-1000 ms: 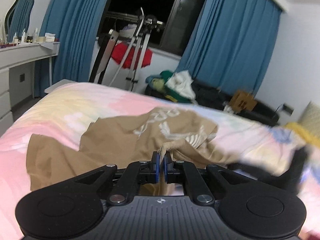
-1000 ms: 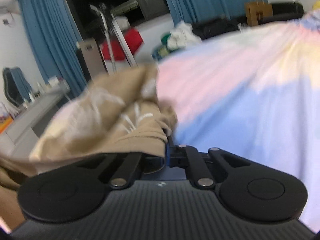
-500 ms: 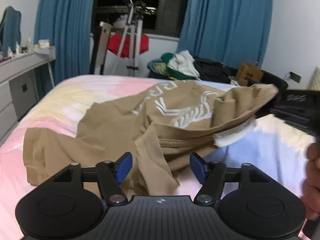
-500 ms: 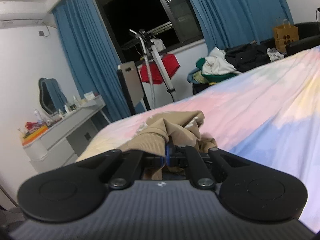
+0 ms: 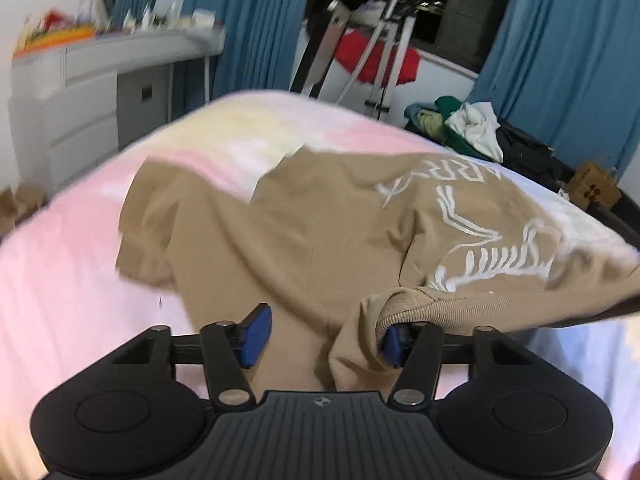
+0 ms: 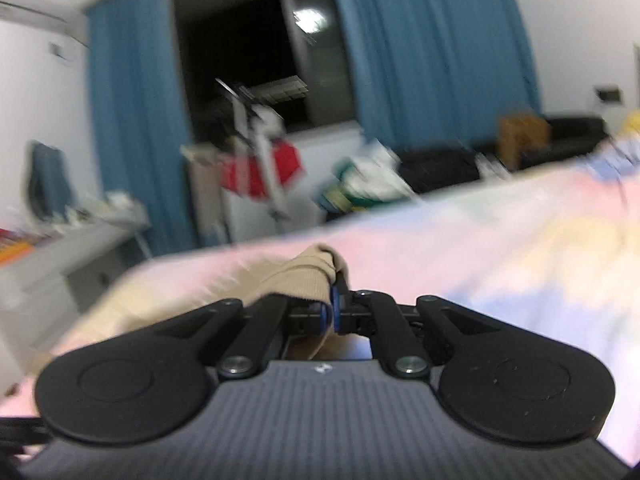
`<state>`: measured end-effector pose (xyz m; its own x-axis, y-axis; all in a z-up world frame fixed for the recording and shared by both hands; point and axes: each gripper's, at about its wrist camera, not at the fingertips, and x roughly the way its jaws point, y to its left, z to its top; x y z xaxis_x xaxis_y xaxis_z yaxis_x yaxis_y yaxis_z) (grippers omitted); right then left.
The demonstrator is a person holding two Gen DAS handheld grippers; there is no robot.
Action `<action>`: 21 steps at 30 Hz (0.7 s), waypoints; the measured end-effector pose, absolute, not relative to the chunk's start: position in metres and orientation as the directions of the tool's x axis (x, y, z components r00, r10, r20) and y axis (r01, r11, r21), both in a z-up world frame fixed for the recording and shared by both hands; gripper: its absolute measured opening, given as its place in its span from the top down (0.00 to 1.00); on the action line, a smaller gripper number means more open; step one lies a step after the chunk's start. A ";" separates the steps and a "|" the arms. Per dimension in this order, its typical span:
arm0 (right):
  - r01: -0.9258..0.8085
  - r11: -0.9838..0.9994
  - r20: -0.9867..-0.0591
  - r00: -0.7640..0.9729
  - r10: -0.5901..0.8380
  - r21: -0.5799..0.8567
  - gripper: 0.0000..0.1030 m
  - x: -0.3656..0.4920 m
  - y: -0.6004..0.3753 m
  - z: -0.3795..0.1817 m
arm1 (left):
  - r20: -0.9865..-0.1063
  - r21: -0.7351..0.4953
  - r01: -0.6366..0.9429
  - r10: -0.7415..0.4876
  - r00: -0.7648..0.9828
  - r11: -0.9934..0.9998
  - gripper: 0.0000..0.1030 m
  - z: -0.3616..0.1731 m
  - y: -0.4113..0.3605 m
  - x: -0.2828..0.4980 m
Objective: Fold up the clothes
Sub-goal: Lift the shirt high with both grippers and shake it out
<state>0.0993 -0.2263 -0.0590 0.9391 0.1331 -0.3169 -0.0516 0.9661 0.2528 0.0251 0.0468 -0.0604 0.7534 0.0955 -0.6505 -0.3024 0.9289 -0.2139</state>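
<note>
A tan T-shirt [image 5: 328, 232] with a white skeleton print lies rumpled on the pastel bed [image 5: 72, 264]. In the left wrist view my left gripper [image 5: 322, 338] is open, its blue pads wide apart, low over the shirt's near edge; a ribbed collar fold drapes over the right pad. In the right wrist view my right gripper [image 6: 335, 314] is shut on a ribbed edge of the T-shirt [image 6: 304, 276] and holds it above the bed [image 6: 500, 264]. That view is blurred.
A white dresser [image 5: 92, 92] stands left of the bed. A metal drying rack with a red cloth [image 5: 376, 60] and a pile of clothes [image 5: 468, 128] stand beyond the bed's far edge, before blue curtains. A cardboard box [image 5: 596, 190] sits at the right.
My left gripper let go of the shirt and opened wide, then swung left and lower over the cloth. My right gripper stays shut on the ribbed edge and moves fast.
</note>
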 end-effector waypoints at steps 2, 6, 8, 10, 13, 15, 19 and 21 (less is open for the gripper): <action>-0.006 0.955 -0.425 0.895 0.137 0.297 0.93 0.116 -0.237 -0.078 | -0.652 -0.233 -0.293 0.075 0.755 0.927 0.60 -0.060 0.049 0.025; 0.047 0.946 -0.573 0.805 0.154 0.320 0.84 0.132 -0.243 -0.109 | -0.611 -0.200 -0.269 0.094 0.786 0.942 0.82 -0.053 0.042 0.025; 0.053 0.932 -0.610 0.769 0.191 0.358 0.79 0.137 -0.244 -0.122 | -0.602 -0.210 -0.277 0.099 0.792 0.938 0.85 -0.048 0.038 0.025; 0.069 0.909 -0.628 0.744 0.228 0.412 0.79 0.141 -0.247 -0.132 | -0.584 -0.237 -0.283 0.096 0.806 0.929 0.87 -0.045 0.042 0.024; 0.105 0.867 -0.609 0.752 0.251 0.487 0.83 0.143 -0.251 -0.130 | -0.539 -0.264 -0.263 0.084 0.838 0.928 0.90 -0.037 0.043 0.022; 0.088 0.887 -0.545 0.814 0.199 0.454 0.90 0.138 -0.248 -0.109 | -0.489 -0.267 -0.229 0.074 0.869 0.936 0.92 -0.028 0.040 0.021; 0.021 0.920 -0.376 0.916 0.140 0.392 0.94 0.121 -0.237 -0.038 | -0.313 -0.252 -0.177 0.093 0.945 0.951 0.93 0.023 0.036 0.011; -0.020 0.927 -0.284 0.949 0.135 0.374 0.95 0.115 -0.233 0.008 | -0.226 -0.271 -0.152 0.091 0.970 0.950 0.93 0.065 0.041 0.006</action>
<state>0.1149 -0.2334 0.0081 0.9494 0.1350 -0.2836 -0.0200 0.9271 0.3744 0.0055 0.0409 0.0646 0.9699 0.0912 -0.2257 -0.1524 0.9505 -0.2709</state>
